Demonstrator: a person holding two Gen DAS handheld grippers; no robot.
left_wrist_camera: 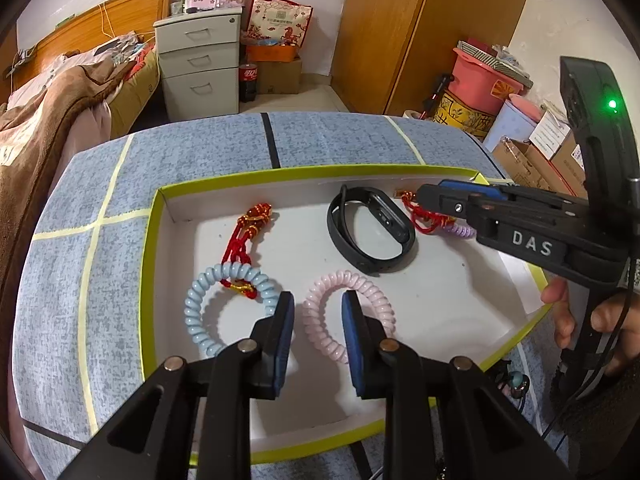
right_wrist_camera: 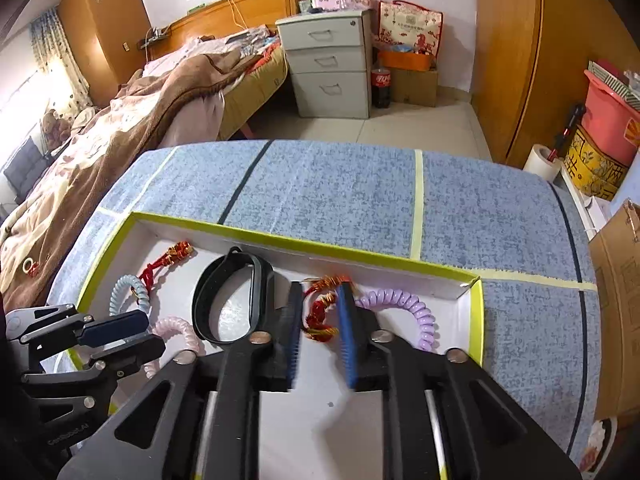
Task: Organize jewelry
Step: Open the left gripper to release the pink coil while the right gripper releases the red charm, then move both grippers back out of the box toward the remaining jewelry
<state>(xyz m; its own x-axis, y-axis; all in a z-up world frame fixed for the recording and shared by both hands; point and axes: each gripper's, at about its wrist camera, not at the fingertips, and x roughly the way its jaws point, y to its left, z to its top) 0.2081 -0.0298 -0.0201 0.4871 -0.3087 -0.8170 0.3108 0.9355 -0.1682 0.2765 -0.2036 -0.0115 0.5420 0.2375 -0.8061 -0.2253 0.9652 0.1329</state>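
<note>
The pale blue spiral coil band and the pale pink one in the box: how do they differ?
The pale blue spiral coil band has a red cord bracelet with gold beads lying across its rim; the pale pink spiral coil band lies free of other jewellery. The blue one sits nearer the box's left wall, the pink one nearer the black fitness band. Both are plastic coil rings lying flat in the green-rimmed white box.

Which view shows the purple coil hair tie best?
The right wrist view: the purple coil hair tie lies in the box's far right corner, most of its loop visible beside the right gripper. In the left wrist view only a short stretch peeks out below that gripper.
</note>
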